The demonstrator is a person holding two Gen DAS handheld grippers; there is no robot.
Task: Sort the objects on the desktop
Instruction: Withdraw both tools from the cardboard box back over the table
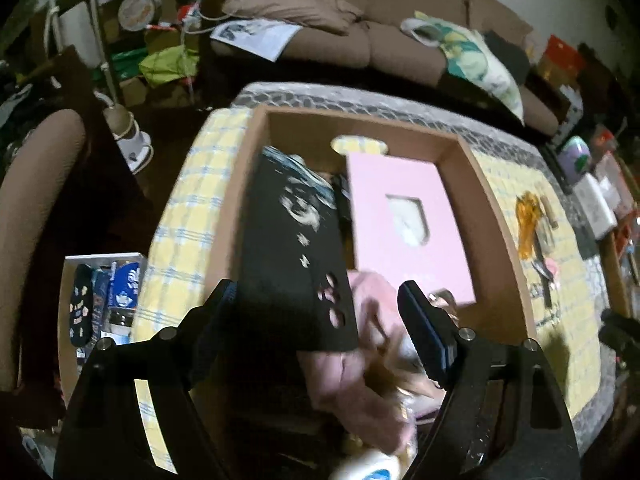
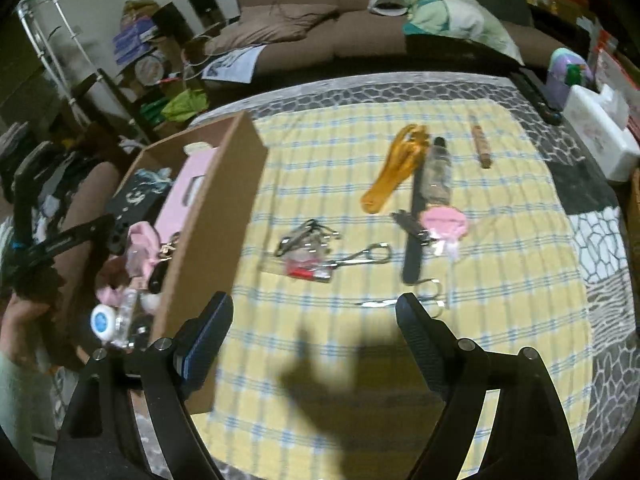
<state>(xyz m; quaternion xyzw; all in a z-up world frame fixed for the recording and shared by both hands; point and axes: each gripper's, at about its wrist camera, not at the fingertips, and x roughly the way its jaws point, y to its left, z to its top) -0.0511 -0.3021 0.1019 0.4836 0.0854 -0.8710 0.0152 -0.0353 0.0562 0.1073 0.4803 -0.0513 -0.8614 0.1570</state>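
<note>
Yellow-and-blue checked cloth (image 2: 320, 184) covers a table before a brown sofa (image 2: 360, 4); sorting stands partway done.

Fingers. The left gripper (image 1: 316, 312) hangs over the open brown cardboard box (image 1: 492, 216), jaws spread wide; a black patterned flat item (image 1: 292, 248) lies between and beyond the fingertips, but blur leaves it unclear whether either pad touches it, and it appears not to be clamped. The right gripper (image 2: 314, 316) is likewise wide apart and holds nothing, poised above bare cloth with its shadow falling beneath.

Done. Within the box lie the black item, a pink flat box with a pale window (image 1: 404, 220), a crumpled pink cloth (image 1: 360, 380) and a white round-capped container (image 2: 104, 320).

Left. Outside the box, on the cloth, remain small steel scissors (image 2: 404, 300) just beyond the right fingertip, a long black strip (image 2: 412, 240), a bundle of metal clips with a red-and-clear packet (image 2: 308, 252), an orange plastic tool (image 2: 396, 168), a clear cylindrical bottle with a black cap (image 2: 436, 172), a pink round lollipop-shaped object (image 2: 444, 222) and a small wooden rolling pin (image 2: 481, 146). By this count, roughly half the items await transfer.
</note>
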